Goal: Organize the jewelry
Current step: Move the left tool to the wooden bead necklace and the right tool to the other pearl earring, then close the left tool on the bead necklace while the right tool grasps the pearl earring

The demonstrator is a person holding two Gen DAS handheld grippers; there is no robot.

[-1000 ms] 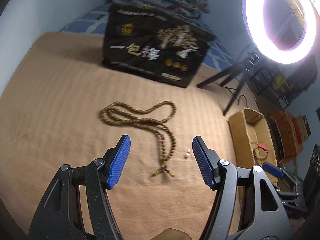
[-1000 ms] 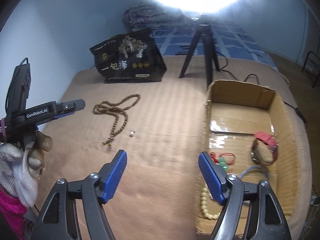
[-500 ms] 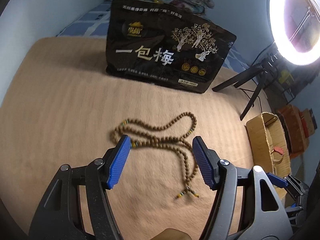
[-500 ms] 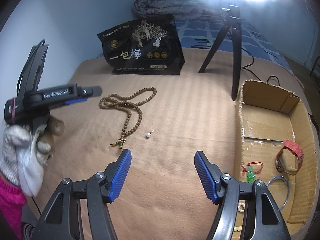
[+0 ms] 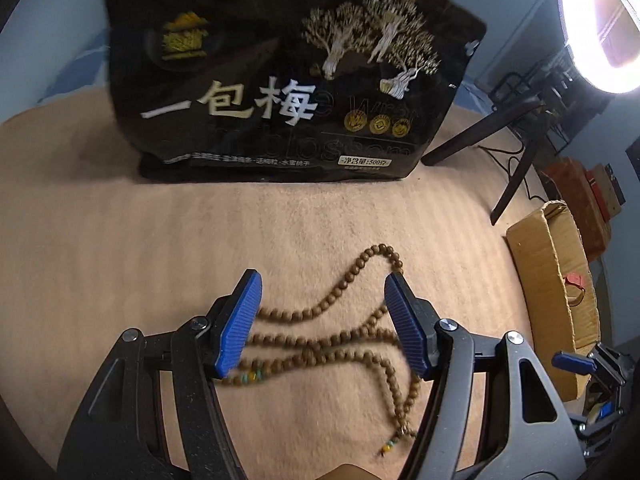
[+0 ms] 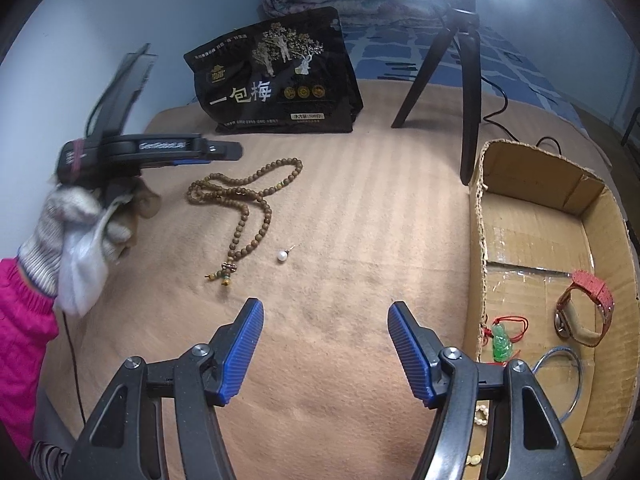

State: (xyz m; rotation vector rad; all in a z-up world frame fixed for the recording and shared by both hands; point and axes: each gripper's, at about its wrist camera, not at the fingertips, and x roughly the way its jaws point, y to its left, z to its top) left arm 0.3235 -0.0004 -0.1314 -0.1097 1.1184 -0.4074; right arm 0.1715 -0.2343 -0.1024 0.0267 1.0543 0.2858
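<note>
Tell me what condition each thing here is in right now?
Left gripper: open, above the beads, gripping nothing.
Right gripper: open, empty.
Bead necklace: loose on the blanket, not picked up.
Pearl earring: lying alone on the blanket.
Cardboard box: open-topped, holding a red watch and a green pendant.
Black bag: upright.

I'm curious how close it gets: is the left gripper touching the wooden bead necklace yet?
Apart. The right wrist view shows the left gripper hanging above the blanket, a visible gap down to the bead necklace. Its jaws stand open.
</note>
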